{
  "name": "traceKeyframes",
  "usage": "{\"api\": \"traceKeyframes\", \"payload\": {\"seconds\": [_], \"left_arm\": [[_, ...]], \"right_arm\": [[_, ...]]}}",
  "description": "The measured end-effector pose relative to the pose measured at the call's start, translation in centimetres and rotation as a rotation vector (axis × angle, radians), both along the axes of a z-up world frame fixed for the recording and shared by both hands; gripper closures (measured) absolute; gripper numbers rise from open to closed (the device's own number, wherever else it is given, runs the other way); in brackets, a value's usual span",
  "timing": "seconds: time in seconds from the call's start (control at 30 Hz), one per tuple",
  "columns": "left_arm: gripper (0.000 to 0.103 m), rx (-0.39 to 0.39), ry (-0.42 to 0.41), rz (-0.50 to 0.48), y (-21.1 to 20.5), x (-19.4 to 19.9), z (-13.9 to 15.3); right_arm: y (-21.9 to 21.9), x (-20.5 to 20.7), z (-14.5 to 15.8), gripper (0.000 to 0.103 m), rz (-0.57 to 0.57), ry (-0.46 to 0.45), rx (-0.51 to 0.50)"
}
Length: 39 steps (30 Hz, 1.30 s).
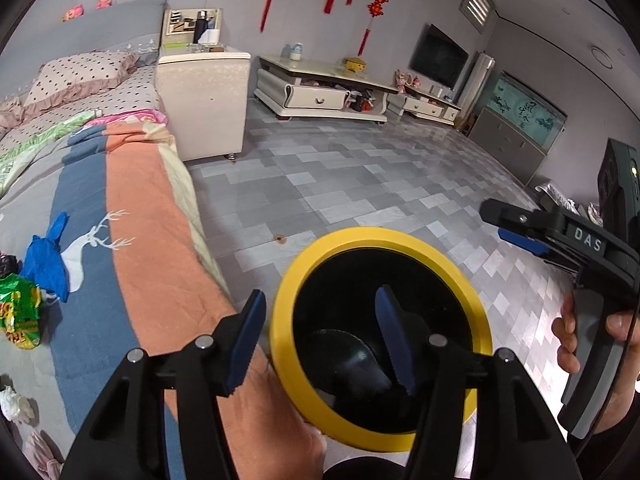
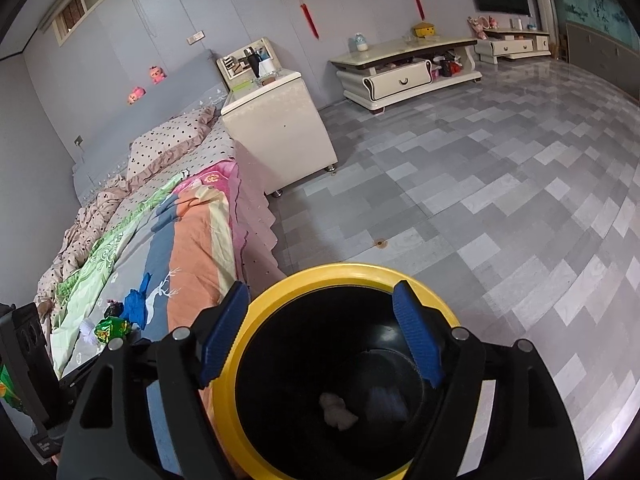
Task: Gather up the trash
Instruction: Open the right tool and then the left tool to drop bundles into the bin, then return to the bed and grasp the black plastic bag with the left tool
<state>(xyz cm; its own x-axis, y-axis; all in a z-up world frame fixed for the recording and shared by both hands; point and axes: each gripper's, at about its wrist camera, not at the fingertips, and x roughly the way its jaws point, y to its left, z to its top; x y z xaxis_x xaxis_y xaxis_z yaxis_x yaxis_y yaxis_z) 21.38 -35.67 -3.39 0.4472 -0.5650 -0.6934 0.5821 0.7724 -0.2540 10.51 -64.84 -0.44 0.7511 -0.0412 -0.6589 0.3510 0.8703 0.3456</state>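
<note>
Hovering two open grippers (image 1: 320, 336) (image 2: 326, 334), one bin (image 2: 280, 304), one wad (image 2: 338, 410)

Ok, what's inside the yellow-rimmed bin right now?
The right wrist view shows a pale crumpled wad on the black floor of the bin, with a blurred bluish piece beside it. Gripper fingers hide part of the interior, so more may lie there.

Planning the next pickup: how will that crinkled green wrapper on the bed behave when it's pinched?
The green wrapper looks like thin, shiny foil film, so it is probably very light and will crumple flat under the pads. Its glossy surface may slip. Lying on the soft bedspread, it could sink in rather than lift cleanly.
</note>
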Motion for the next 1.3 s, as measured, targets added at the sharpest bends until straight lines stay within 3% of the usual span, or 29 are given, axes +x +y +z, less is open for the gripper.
{"api": "traceKeyframes", "payload": {"seconds": [0.4,0.8,1.0,1.3], "left_arm": [[0.042,-0.014,-0.058,0.117,7.1,-0.3,2.6],[0.030,0.005,-0.127,0.246,16.4,-1.4,5.2],[0.025,0.007,-0.129,0.331,21.5,-1.5,5.3],[0.023,0.074,-0.113,0.452,29.0,-1.7,3.6]], "right_arm": [[4.9,-0.3,2.1,0.031,0.082,-0.031,-0.034],[13.9,1.1,5.9,0.028,0.236,-0.084,-0.069],[19.2,2.2,6.9,0.025,0.331,-0.106,-0.073],[26.2,3.8,6.7,0.025,0.467,-0.109,-0.058]]}}
